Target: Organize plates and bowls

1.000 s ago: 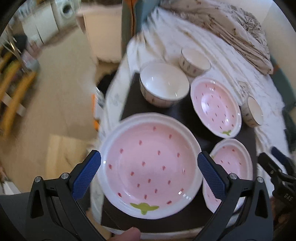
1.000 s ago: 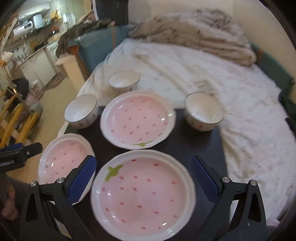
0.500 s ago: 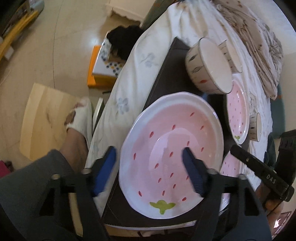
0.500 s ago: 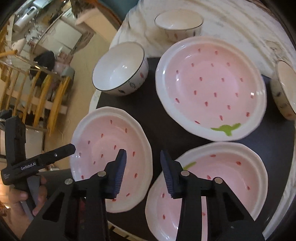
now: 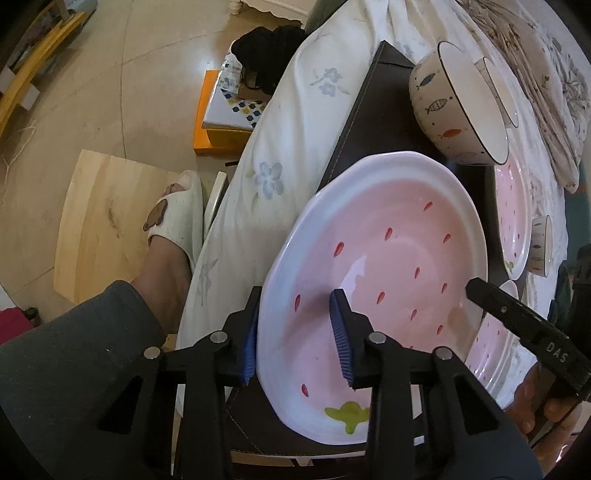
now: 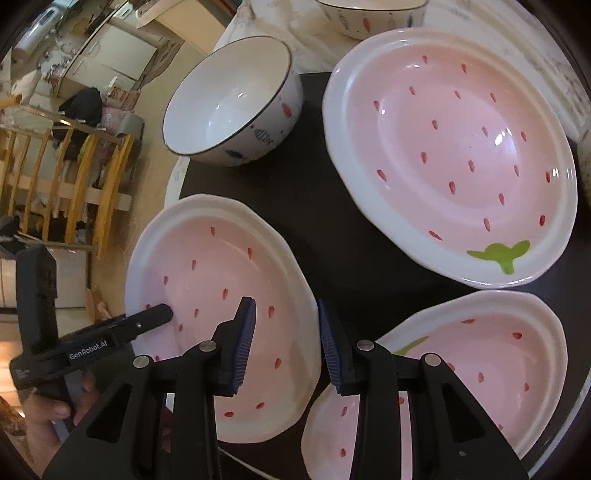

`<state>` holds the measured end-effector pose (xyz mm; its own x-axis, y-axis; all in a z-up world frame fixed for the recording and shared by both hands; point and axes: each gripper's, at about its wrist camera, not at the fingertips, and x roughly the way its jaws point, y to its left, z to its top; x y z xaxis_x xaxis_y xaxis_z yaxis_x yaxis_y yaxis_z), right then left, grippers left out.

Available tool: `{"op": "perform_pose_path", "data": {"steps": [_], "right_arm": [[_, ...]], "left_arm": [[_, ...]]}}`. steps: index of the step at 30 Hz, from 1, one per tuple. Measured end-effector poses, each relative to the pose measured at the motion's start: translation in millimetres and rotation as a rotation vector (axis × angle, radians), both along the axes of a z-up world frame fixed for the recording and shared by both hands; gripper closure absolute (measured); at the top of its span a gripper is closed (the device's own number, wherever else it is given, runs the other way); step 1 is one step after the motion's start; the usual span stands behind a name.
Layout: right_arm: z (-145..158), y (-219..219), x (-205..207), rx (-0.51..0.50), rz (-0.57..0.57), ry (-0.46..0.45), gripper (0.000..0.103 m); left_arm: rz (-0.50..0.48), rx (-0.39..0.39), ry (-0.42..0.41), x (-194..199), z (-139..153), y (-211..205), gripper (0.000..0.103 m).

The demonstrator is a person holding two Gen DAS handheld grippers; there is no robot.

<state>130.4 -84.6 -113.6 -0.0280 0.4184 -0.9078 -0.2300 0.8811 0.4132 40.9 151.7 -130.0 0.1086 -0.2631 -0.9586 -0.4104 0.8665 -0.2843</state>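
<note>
Three pink strawberry plates and several white bowls sit on a dark tray on a bed. My left gripper (image 5: 295, 334) straddles the left rim of the near-left pink plate (image 5: 391, 258), one pad outside, one inside, closing on it. My right gripper (image 6: 284, 339) straddles the right rim of the same plate (image 6: 214, 280), pads close to the rim. A larger pink plate (image 6: 450, 147) lies behind, another pink plate (image 6: 480, 369) to the right. A white fish-pattern bowl (image 6: 236, 99) stands at the back left.
The dark tray (image 6: 314, 206) lies on a white floral bedsheet (image 5: 269, 147). A second bowl (image 6: 369, 14) stands behind the tray and a small bowl (image 5: 539, 245) at its right. The floor, a slippered foot (image 5: 173, 221) and an orange box (image 5: 221, 114) are to the left.
Both grippers have narrowed from wide open and moved in onto opposite rims of the near-left plate. The left view has tilted and come closer to the plate.
</note>
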Motion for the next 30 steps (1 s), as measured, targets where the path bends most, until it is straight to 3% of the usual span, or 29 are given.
{"op": "perform_pose_path", "data": {"steps": [5, 9, 13, 16, 22, 30], "right_arm": [[-22.4, 5.8, -4.2, -0.009, 0.013, 0.047, 0.066], [-16.4, 16.6, -11.4, -0.092, 0.056, -0.045, 0.065], [-13.2, 9.0, -12.4, -0.054, 0.029, -0.054, 0.071], [-8.6, -2.9, -12.9, -0.01, -0.003, -0.056, 0.071], [32.3, -27.9, -11.9, 0.097, -0.057, -0.137, 0.074], [74.3, -75.2, -20.2, 0.117, -0.096, -0.223, 0.075]], "left_arm": [[-0.046, 0.024, 0.005, 1.9, -1.5, -9.4, 0.066], [-0.046, 0.039, 0.003, 2.1, 1.5, -12.5, 0.065], [-0.067, 0.076, -0.035, 1.8, 13.2, -16.2, 0.071], [-0.063, 0.048, -0.073, 1.6, 25.6, -16.7, 0.072], [-0.074, -0.008, -0.161, 2.3, 51.1, -21.2, 0.072], [-0.169, -0.046, -0.217, 8.3, 72.1, -64.6, 0.072]]}}
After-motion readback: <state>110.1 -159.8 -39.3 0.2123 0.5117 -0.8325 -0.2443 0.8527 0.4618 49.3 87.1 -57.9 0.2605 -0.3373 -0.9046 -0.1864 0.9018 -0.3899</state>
